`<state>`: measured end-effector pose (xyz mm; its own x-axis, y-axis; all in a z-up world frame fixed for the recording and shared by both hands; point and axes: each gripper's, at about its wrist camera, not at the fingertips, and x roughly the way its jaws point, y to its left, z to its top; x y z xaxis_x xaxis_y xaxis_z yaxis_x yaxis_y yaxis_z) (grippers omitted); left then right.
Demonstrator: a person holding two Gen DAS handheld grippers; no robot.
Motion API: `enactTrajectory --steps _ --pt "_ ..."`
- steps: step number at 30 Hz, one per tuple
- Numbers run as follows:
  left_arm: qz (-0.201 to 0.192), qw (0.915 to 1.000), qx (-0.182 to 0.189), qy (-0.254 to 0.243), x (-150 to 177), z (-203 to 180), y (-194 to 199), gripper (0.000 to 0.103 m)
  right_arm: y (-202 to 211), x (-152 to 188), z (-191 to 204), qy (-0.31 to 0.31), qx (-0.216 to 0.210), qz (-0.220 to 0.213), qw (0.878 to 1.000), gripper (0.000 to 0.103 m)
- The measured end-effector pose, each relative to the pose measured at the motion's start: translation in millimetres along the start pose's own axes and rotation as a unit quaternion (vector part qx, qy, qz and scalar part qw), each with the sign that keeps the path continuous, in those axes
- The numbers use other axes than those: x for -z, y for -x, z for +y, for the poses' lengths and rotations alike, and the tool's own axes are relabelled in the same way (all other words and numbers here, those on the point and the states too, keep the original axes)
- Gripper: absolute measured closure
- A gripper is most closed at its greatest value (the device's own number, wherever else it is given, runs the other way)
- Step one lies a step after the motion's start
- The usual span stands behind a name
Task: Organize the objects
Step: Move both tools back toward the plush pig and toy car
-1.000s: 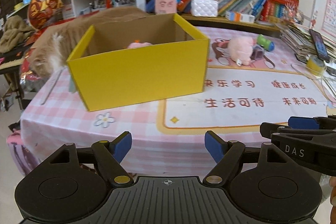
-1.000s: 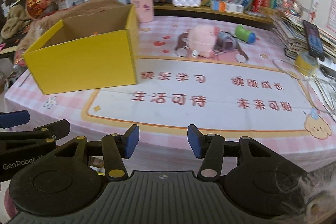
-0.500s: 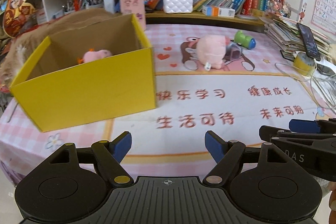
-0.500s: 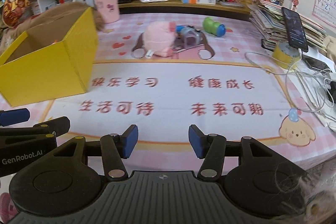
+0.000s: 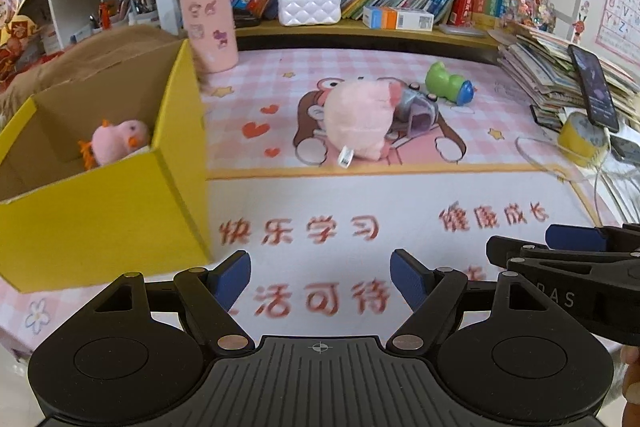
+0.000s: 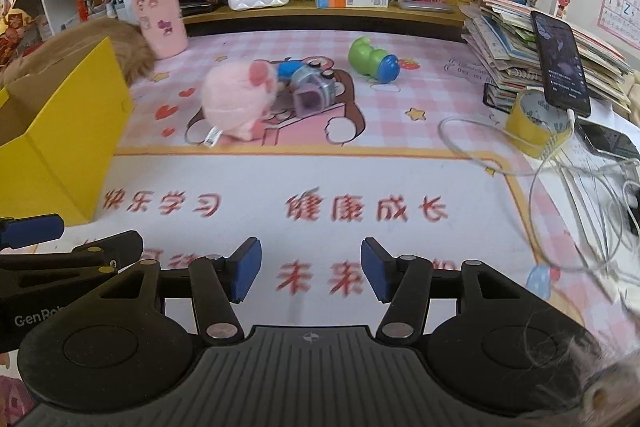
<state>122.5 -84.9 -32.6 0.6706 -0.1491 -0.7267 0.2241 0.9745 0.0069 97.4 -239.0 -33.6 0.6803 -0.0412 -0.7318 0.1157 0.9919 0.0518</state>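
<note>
A yellow cardboard box (image 5: 108,211) stands at the left of the table, also in the right wrist view (image 6: 64,139). A small pink plush chick (image 5: 116,143) lies inside it. A pink plush toy (image 5: 358,121) (image 6: 236,105) lies on the mat beside a grey toy camera (image 5: 416,109) (image 6: 314,91) and a green and blue toy (image 5: 448,83) (image 6: 374,57). My left gripper (image 5: 320,279) is open and empty over the mat's front. My right gripper (image 6: 311,273) is open and empty beside it.
A pink cup (image 5: 210,27) stands behind the box. A stack of books with a phone (image 6: 560,63), a yellow tape roll (image 6: 536,125) and white cables (image 6: 580,187) crowd the right edge. A bookshelf with a white purse (image 5: 310,5) runs along the back.
Both grippers have moved right and forward over the table; the yellow box has slid to the left of both views and the toys look nearer. Both jaws stay open.
</note>
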Motion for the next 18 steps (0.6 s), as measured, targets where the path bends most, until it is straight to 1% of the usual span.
enactTrajectory --steps 5,16,17,18 --pt "-0.008 0.9999 -0.010 0.005 -18.6 -12.4 -9.0 0.024 -12.8 -16.1 -17.6 0.001 -0.010 -0.004 1.000 0.049" --pt "-0.022 0.9988 -0.034 0.026 -60.5 -24.0 -34.8 0.023 -43.4 -60.6 -42.6 0.010 -0.032 -0.022 0.999 0.048" --pt "-0.022 0.9988 -0.035 0.026 -64.6 -25.2 -38.3 0.022 -46.1 -63.5 -44.0 0.011 -0.034 -0.023 0.999 0.048" --pt "-0.022 0.9988 -0.034 0.025 -67.4 -26.1 -41.1 0.019 -49.3 -66.8 -45.7 0.012 -0.035 -0.023 0.999 0.047"
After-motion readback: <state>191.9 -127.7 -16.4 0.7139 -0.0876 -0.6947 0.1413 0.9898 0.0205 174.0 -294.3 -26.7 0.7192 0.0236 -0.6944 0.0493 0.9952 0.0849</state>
